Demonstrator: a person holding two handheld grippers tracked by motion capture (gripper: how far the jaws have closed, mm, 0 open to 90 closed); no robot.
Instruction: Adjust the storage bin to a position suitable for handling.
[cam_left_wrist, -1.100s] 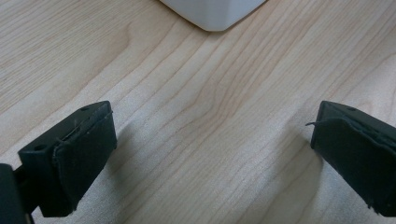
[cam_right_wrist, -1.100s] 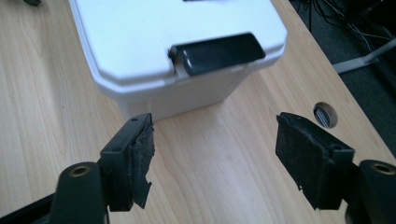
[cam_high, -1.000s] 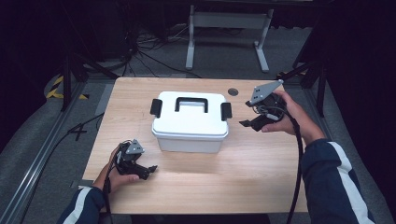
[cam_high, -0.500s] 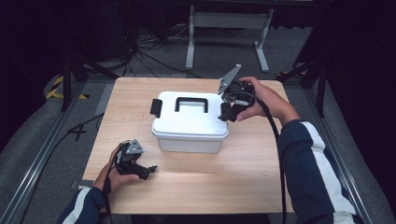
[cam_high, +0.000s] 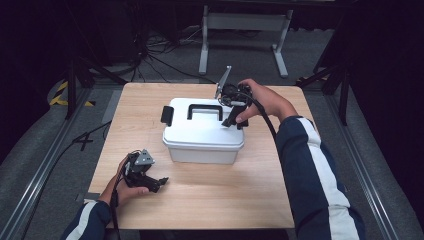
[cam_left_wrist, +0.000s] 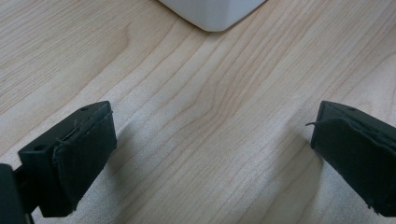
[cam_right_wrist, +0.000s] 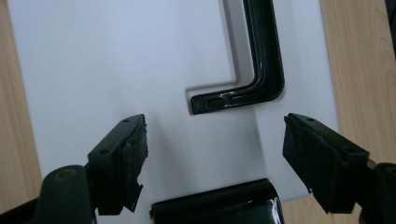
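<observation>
A white lidded box (cam_high: 202, 132) stands mid-table, with a black handle (cam_high: 205, 111) on top and a black latch (cam_high: 167, 115) at its left end. My right gripper (cam_high: 234, 121) hangs over the lid's right end, pointing down. Its jaws have just been opening and stand wide, with nothing gripped. In the right gripper view (cam_right_wrist: 215, 154) they frame the white lid (cam_right_wrist: 116, 70), the handle's corner (cam_right_wrist: 266, 70) and the right latch (cam_right_wrist: 219, 205). My left gripper (cam_high: 159, 184) rests low at the table's front left, open (cam_left_wrist: 210, 154) over bare wood, with the box's corner (cam_left_wrist: 215, 11) ahead.
The wooden table (cam_high: 250, 200) has free room in front of the box and on both sides. Behind the table stand grey metal stand legs (cam_high: 240, 30) and floor cables. Yellow-black tape (cam_high: 62, 92) marks the floor at the left.
My right gripper has moved left from beside the box's right end to above its lid. The left gripper has stayed in place.
</observation>
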